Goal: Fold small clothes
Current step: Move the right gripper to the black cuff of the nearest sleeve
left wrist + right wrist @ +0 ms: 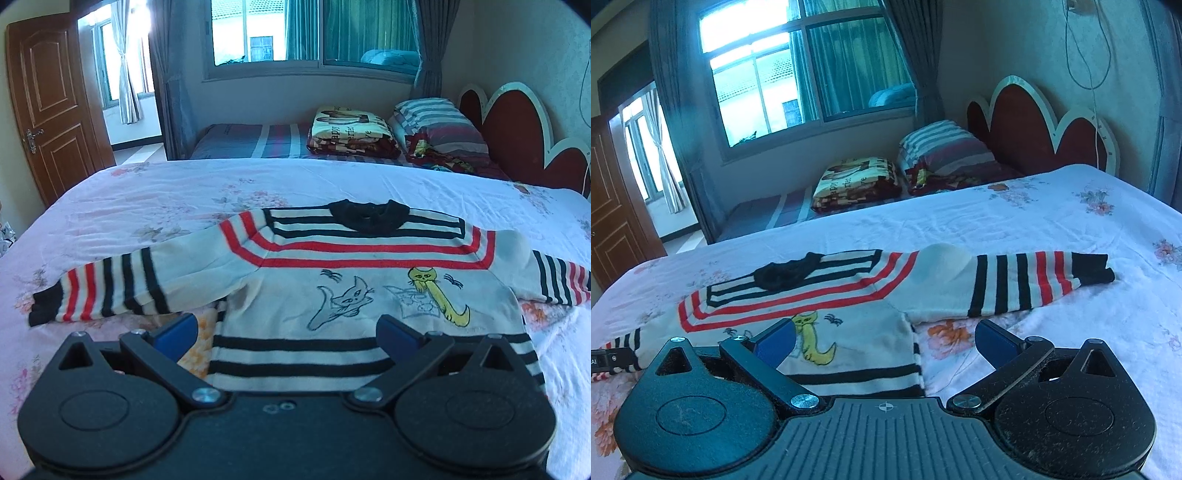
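Sweater [354, 280] lies flat mid-bed [147, 192], bare sheet around; left gripper [288, 332] and right gripper [886, 338] gape wide, empty.

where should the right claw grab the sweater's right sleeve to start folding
Grip the black cuff at the tip of the sweater's outstretched right sleeve, coming from the bed's outer side. The sleeve lies flat and straight, so its free end likely lifts easily inward.

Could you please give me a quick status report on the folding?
Left gripper and right gripper open, empty, at the hem. Striped sweater flat on bedspread, sleeves out, unfolded. Nothing in the way.
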The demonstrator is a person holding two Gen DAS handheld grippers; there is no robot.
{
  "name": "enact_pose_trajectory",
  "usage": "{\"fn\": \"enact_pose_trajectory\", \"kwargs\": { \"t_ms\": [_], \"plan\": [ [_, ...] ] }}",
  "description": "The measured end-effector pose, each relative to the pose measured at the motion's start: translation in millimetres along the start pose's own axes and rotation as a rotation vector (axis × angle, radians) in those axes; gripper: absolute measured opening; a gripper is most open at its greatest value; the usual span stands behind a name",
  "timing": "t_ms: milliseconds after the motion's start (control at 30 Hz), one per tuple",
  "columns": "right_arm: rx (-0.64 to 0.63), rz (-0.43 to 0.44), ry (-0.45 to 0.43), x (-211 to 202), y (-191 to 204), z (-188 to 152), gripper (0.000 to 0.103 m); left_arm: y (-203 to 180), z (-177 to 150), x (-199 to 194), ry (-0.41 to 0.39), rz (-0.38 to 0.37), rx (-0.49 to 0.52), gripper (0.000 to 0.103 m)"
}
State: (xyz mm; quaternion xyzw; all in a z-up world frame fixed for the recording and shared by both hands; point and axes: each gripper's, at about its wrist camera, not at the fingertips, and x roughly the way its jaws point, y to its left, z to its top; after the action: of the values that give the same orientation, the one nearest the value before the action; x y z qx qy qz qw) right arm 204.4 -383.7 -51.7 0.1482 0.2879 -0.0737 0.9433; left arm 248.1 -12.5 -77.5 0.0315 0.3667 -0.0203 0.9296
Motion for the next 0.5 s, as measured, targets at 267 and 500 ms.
{"fn": "enact_pose_trajectory", "kwargs": {
  "t_ms": [267,500],
  "plan": [
    [0.06,-0.066,0.034,60,-80,22,0.082,-57,21,56,0.025,0.015,-0.002,0.103],
    [0.15,-0.138,0.086,105,-152,29,0.075,-103,31,96,0.056,0.011,0.01,0.103]
  ]
}}
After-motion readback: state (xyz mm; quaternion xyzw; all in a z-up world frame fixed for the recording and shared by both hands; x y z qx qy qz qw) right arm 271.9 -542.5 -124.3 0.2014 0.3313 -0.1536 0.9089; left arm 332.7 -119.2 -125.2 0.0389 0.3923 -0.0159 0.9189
